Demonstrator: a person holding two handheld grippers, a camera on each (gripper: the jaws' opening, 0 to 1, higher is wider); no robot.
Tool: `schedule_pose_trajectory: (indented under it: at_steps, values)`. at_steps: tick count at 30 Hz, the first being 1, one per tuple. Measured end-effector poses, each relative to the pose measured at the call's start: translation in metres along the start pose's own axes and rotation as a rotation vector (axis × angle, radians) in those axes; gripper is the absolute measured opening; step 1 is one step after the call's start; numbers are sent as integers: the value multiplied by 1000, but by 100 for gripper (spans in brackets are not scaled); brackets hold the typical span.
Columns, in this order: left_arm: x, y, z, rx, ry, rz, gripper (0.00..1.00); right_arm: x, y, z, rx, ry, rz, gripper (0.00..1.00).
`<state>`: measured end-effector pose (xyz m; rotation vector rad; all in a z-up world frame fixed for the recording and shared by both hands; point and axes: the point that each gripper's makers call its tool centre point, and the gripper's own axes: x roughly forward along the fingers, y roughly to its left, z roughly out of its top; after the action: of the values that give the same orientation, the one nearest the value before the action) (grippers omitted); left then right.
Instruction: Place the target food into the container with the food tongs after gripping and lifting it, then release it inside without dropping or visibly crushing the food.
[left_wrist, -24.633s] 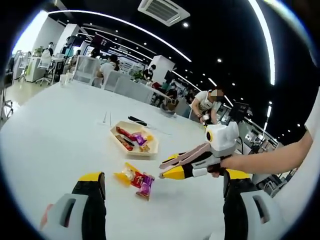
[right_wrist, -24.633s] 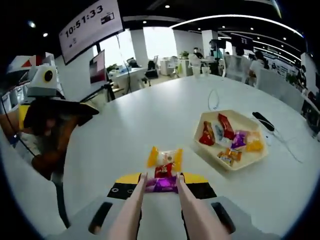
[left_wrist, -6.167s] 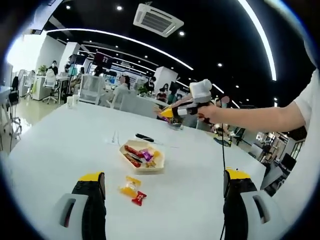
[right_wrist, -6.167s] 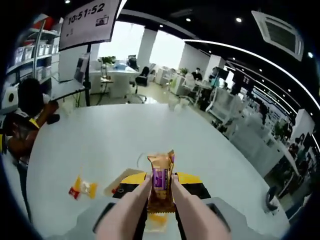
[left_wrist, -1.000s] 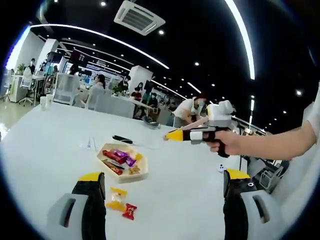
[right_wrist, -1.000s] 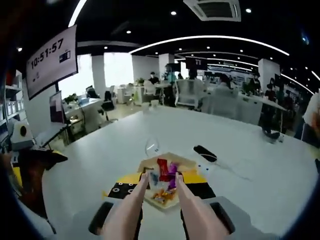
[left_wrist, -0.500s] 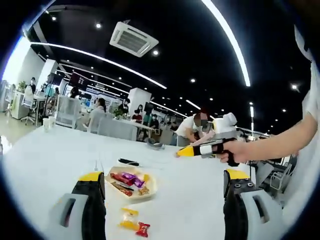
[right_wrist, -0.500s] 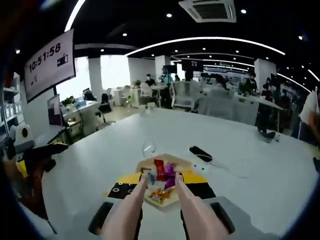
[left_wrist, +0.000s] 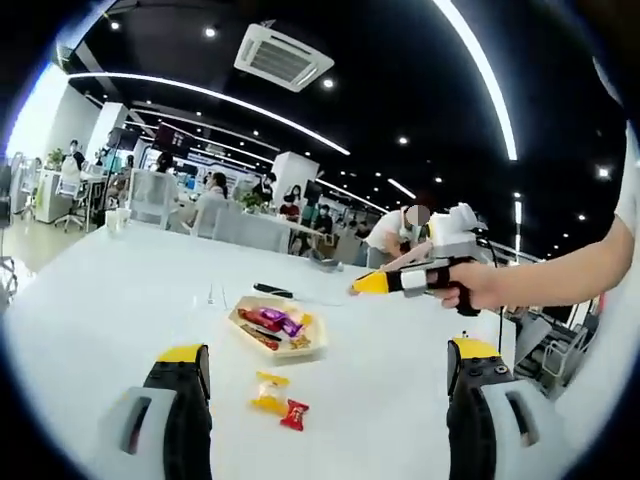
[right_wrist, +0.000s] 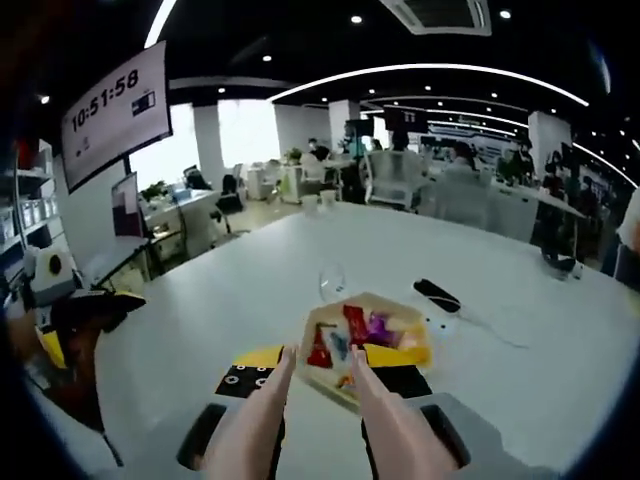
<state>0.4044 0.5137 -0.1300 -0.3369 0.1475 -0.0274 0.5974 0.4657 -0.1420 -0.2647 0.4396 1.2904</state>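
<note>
Clock sign (right_wrist: 117, 112): white wall board, reads 10:51:58, at 10 o'clock.
Right gripper (right_wrist: 316, 373): jaws narrowly parted, empty, above the beige hexagonal tray (right_wrist: 320, 325) of wrapped candies.
Left gripper (left_wrist: 328, 375): jaws wide, empty.
Loose yellow and red candies (left_wrist: 279, 404): on white tabletop (left_wrist: 110, 300), 6 o'clock of tray.

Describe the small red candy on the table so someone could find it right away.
On the white table, find the tan tray of sweets. Two loose candies lie nearer the camera; the red candy is the smaller, beside the yellow-wrapped candy.
</note>
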Motion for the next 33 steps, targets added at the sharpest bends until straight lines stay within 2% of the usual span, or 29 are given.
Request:
schedule_pose_trajectory:
  at_steps: [4, 8, 13, 16, 18, 21, 24, 25, 27, 28, 29, 32, 33]
  values:
    - [-6, 8, -5, -46, 24, 7, 99, 6, 4, -5, 7, 16, 3, 28]
    - [-9, 13, -6, -57, 23, 6, 99, 8, 12, -6, 16, 17, 5, 28]
    - [-9, 17, -1, -95, -17, -1, 99, 16, 17, -11, 25, 26, 12, 28]
    - [-10, 16, -1, -99, -34, -16, 99, 16, 27, -14, 29, 35, 18, 28]
    - [-9, 17, -2, -106, -43, -21, 99, 22, 26, -16, 30, 43, 24, 28]
    - [-7, 13, 4, -179, -73, -41, 99, 20, 30, -17, 31, 56, 37, 28]
    - [-7, 9, 13, -234, -127, -38, 99, 23, 36, -19, 32, 60, 49, 28]
    - [-7, 5, 12, -277, -117, -56, 99, 24, 37, -21, 32, 62, 51, 28]
    - [-8, 7, 11, -255, -125, -44, 99, 25, 39, -23, 32, 66, 54, 28]
    - [-8, 10, 10, -204, -133, -25, 99, 26, 41, -24, 29, 68, 58, 28]
    - [-8, 13, 2, -108, -102, 5, 99, 26, 43, -25, 30, 69, 61, 28]
    - [-9, 12, -15, -119, -9, 13, 99, 27, 49, -26, 29, 67, 72, 28]
    - [-9, 11, -15, -102, -14, 16, 99, 28, 50, -27, 28, 69, 75, 28]
